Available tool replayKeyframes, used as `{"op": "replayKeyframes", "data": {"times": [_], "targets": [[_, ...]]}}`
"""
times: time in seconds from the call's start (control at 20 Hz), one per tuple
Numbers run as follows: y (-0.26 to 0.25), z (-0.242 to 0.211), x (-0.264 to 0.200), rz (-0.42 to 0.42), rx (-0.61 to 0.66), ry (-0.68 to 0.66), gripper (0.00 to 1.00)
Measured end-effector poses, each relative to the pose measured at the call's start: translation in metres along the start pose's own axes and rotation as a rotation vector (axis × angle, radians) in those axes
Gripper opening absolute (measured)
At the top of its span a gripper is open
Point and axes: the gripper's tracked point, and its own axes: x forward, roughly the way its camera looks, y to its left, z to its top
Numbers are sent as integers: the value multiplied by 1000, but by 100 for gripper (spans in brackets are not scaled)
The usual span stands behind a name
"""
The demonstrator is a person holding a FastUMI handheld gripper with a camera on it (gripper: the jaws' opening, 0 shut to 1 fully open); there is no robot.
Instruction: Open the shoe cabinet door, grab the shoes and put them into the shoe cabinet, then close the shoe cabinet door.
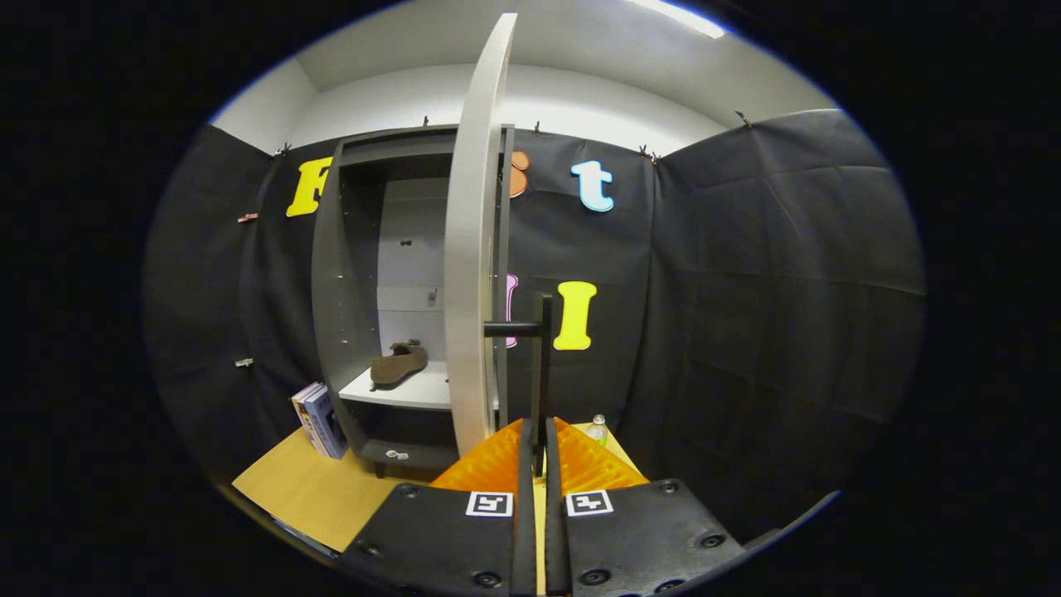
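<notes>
The shoe cabinet [348, 315] stands left of the frame's centre, a tall grey carcass against the black cloth wall [746, 290], resting on the tan bench [307, 489]. Its interior is open to view, with a pale back panel and a white shelf [398, 390] in the lower half. The cabinet door [471, 249] is swung out and seen nearly edge-on, a pale curved slab running from the top of the frame down to just above the fingers at the centre. A dark bar handle [540, 365] stands off the door's right face on a short horizontal post. The tool [537, 452], at the bottom centre, is clamped on the lower end of this handle, both fingers pressed against the bar with only the bar between them. A brown shoe [398, 363] lies on the white shelf inside the cabinet, left of the door. Some books [319, 419] stand upright on the bench, leaning against the cabinet's lower left side. A small clear bottle [598, 429] stands on the bench just right of the fingers, near the wall.
</notes>
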Motion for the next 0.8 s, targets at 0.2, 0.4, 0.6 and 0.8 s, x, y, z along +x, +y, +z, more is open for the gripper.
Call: {"op": "replayKeyframes", "data": {"times": [0.2, 0.4, 0.6, 0.8], "targets": [[2, -6, -20, 0, -8, -10, 8], [47, -35, -28, 89, -3, 40, 8], [114, -100, -20, 223, 13, 181, 8], [178, -183, -3, 295, 28, 362, 8]]}}
